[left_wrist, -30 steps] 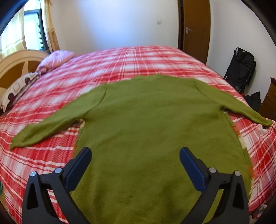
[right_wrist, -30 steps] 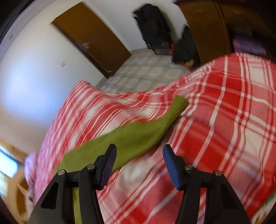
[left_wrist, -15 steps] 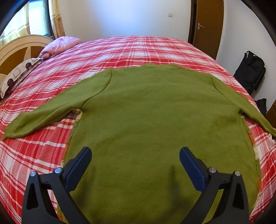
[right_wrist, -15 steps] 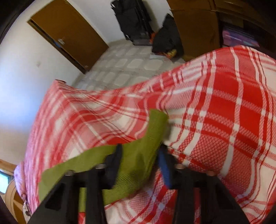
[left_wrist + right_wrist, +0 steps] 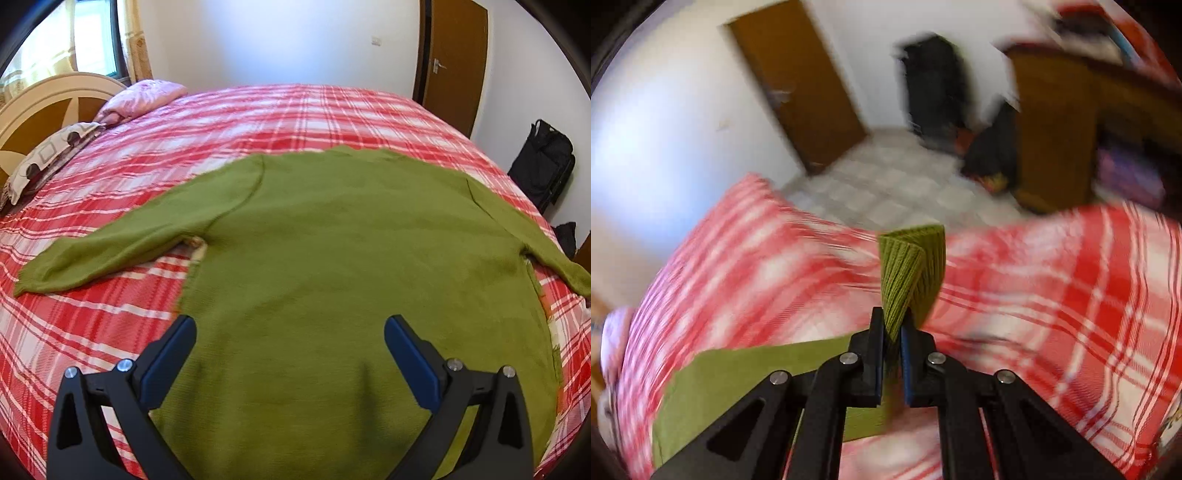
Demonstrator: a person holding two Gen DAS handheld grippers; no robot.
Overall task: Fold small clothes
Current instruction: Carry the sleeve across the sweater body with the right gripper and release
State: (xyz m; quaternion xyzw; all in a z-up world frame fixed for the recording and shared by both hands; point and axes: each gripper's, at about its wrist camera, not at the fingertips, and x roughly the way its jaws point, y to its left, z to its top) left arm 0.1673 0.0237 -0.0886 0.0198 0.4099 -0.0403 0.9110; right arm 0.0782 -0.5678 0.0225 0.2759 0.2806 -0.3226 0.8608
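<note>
A green knitted sweater point(image 5: 332, 266) lies flat on the bed with both sleeves spread out to the sides. Above its lower body hangs my left gripper point(image 5: 288, 332), open, with nothing between its blue pads. In the right wrist view my right gripper point(image 5: 893, 328) is shut on the cuff end of the right sleeve point(image 5: 910, 266). The ribbed cuff stands up beyond the fingertips, lifted off the bedspread. The rest of that sleeve point(image 5: 746, 373) trails down to the left under the gripper.
The bed has a red and white plaid bedspread point(image 5: 258, 122). Pillows point(image 5: 140, 98) and a headboard point(image 5: 44, 107) are at the far left. A brown door point(image 5: 454, 62) and a black bag point(image 5: 541, 162) stand beyond the bed's right side, and a wooden cabinet point(image 5: 1071, 122) by the tiled floor.
My right gripper has gone from open around the sleeve end to shut on it and has lifted the cuff off the bed. The left gripper drifted slightly over the sweater, still open.
</note>
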